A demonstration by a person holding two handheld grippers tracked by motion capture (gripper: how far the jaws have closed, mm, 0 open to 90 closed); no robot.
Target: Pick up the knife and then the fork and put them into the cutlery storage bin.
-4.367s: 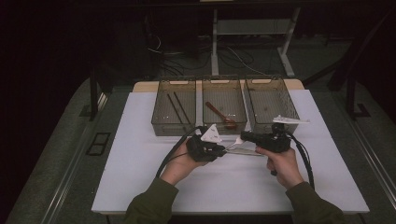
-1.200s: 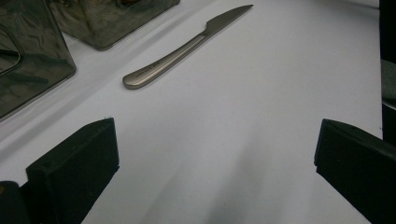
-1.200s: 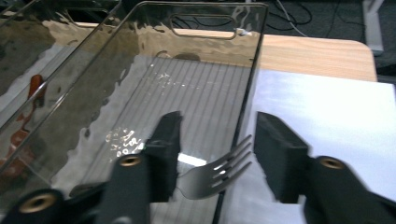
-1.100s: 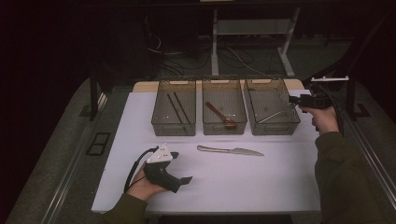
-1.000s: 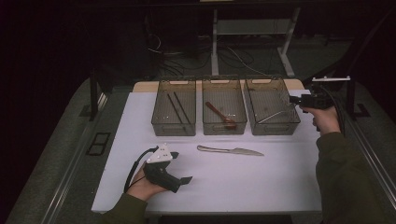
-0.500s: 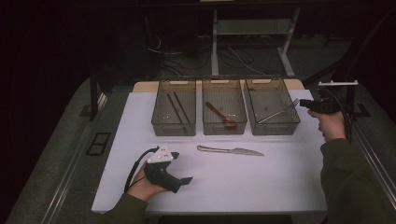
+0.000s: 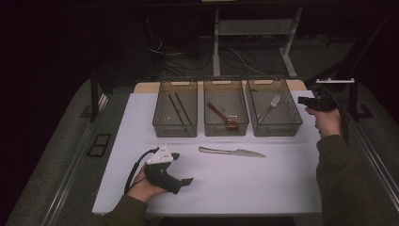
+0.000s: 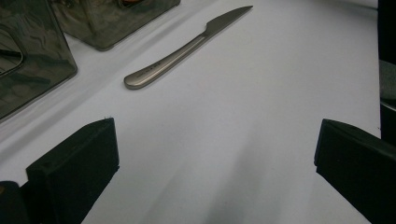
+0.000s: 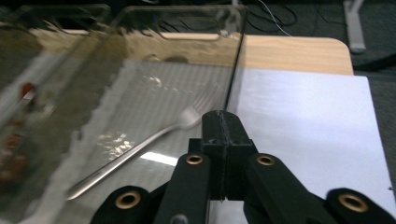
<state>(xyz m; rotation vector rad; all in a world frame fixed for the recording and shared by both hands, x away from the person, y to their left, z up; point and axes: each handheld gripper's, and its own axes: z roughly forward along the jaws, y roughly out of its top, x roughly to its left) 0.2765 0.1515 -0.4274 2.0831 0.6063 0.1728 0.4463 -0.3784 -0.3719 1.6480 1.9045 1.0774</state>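
While my left gripper [image 7: 188, 181] rests low on the white table [image 7: 263, 188] near its front left corner, my right gripper [image 7: 301, 100] hangs just beside the right wall of the right bin [image 7: 275, 128], off to that side of the table. Counting what is out: three clear bins in a row across the back, one knife [image 7: 231, 151] lying flat on the table just in front of the middle bin [image 7: 226, 130], one fork [image 7: 271, 105] in the right bin, one red-brown spoon [image 7: 222, 116] in the middle bin, and two dark sticks [image 7: 179, 108] in the left bin [image 7: 174, 129].

From the high view I get the whole row and both of my hands, but not how my jaws stand. My left gripper view settles it for that side: the two black jaws stand wide apart with bare table between them, and the knife [image 8: 187, 46] lies well ahead, handle end nearer, blade pointing away, with two bins' corners at the upper left. My right gripper view shows those jaws pressed flat together with nothing between them; they have just been closing. Past their tips is the right bin's clear wall [image 9: 233, 70], with the fork [image 9: 154, 140] lying slantwise on the bin floor, its tines nearer my jaws. That view also shows the bare wooden tabletop [image 9: 299, 53] beyond the white sheet's far edge
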